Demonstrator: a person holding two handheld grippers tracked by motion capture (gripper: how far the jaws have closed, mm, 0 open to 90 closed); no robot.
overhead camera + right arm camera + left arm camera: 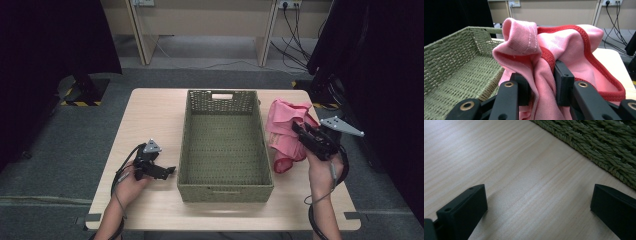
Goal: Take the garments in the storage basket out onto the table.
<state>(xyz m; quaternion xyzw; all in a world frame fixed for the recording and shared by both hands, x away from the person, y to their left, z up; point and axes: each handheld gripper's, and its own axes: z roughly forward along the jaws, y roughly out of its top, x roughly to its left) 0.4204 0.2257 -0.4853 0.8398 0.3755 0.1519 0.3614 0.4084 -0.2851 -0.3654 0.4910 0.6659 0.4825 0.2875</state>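
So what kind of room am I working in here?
Probably a lab or recording bay, not a home: a bare light wooden table stands on grey carpet, black curtains hang on both sides, and cables run from wall sockets behind.

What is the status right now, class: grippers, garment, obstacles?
Right gripper shut on pink garment, beside the basket. Left gripper open, idle on the table. Green woven basket empty, nothing blocking.
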